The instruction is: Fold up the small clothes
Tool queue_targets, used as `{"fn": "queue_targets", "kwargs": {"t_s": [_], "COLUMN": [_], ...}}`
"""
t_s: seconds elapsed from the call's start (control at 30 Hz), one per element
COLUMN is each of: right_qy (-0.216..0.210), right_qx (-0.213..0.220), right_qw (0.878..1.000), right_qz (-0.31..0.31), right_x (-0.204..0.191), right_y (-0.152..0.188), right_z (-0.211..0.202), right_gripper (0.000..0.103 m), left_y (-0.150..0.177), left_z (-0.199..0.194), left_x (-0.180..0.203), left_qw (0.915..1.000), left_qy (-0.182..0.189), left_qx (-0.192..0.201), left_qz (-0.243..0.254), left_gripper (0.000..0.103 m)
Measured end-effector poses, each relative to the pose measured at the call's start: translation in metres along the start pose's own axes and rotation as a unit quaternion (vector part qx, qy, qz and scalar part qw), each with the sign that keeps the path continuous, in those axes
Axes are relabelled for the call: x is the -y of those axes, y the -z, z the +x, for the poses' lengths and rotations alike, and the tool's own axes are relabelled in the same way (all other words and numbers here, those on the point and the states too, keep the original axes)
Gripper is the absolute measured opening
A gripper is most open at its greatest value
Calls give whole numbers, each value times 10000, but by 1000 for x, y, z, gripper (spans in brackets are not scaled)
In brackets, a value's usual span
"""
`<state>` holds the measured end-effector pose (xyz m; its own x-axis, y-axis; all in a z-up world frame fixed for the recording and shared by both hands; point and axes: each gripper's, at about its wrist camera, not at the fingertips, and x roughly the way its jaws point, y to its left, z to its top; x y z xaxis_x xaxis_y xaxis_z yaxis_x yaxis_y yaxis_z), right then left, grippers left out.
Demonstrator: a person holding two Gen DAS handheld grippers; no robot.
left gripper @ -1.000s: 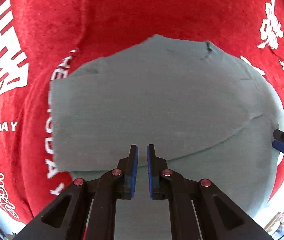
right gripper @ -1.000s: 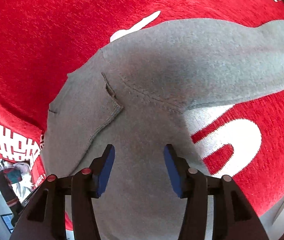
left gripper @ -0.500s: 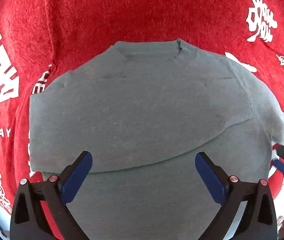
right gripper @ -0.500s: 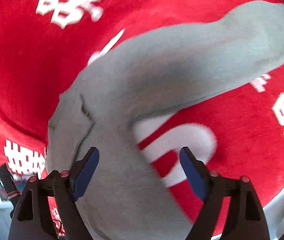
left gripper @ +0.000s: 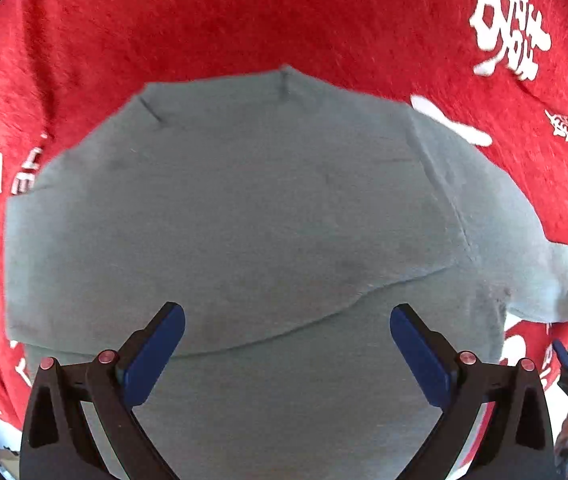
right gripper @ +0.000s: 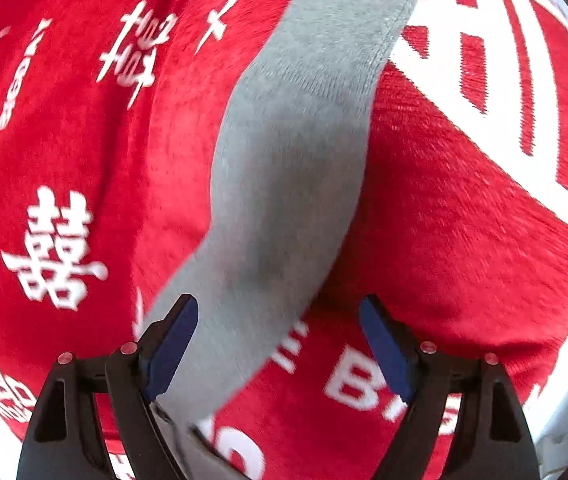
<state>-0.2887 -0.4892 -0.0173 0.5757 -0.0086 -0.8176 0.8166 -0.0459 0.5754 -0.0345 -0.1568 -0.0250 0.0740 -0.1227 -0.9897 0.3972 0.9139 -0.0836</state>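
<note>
On red cloth (right gripper: 464, 220), grey sleeve (right gripper: 292, 152) lengthwise, cuff far

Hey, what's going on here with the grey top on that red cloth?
A person is folding a small grey long-sleeved top on a red cloth printed with white lettering, using a handheld gripper in each hand. The left gripper hangs open over the body of the top, where a fold edge already crosses it, holding nothing. The right gripper is open too, above the sleeve that lies stretched out on the cloth. Neither gripper grips any fabric.
</note>
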Motion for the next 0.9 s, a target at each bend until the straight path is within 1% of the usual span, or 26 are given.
{"fn": "queue_targets", "kwargs": {"t_s": [0.07,0.13,0.23,0.33,0.43,0.47,0.5,0.53,0.57,0.6,0.7,0.77,0.83,0.9], "right_qy": [-176,-327,-628,-793,-920,-928,-907,-832,-796,-792,-967,-1095,-1232,-1366], "right_qx": [-48,-39,22,78,23,-14,-59,-144,-191,-230,-167,-166,-223,-319], "right_qw": [9998,9993,9976,9963,9949,9946,9946,9950,9951,9949,9939,9932,9921,9897], "right_qz": [108,177,291,330,419,470,506,538,557,587,500,350,98,-286], "right_x": [3,2,-3,-11,-14,-16,-17,-17,-17,-17,-22,-33,-50,-78], "right_y": [-11,-19,-24,-24,-25,-24,-23,-22,-21,-20,-16,-12,-5,7], "right_z": [5,8,9,7,8,8,9,11,11,12,7,3,-1,-5], "right_gripper": [85,85,85,85,85,78,60,48,21,6,6,6,6,6], "left_y": [2,3,5,0,-2,-2,-3,-4,-4,-5,-7,-8,-7,-7], "left_z": [3,3,2,4,2,1,-1,-2,-3,-3,-6,-9,-13,-14], "left_x": [9,17,26,29,32,32,32,31,31,31,27,24,17,12], "left_qw": [9999,9997,9993,9993,9986,9983,9980,9979,9978,9978,9978,9977,9975,9975], "left_qy": [26,15,80,141,258,299,323,337,341,341,421,389,401,356], "left_qx": [-9,63,131,146,256,291,315,324,338,344,363,428,438,444], "left_qz": [113,239,334,330,371,409,443,459,467,455,358,359,387,408], "left_gripper": [103,103,103,103,103,103,103,103,103,103,103,103,103,103]}}
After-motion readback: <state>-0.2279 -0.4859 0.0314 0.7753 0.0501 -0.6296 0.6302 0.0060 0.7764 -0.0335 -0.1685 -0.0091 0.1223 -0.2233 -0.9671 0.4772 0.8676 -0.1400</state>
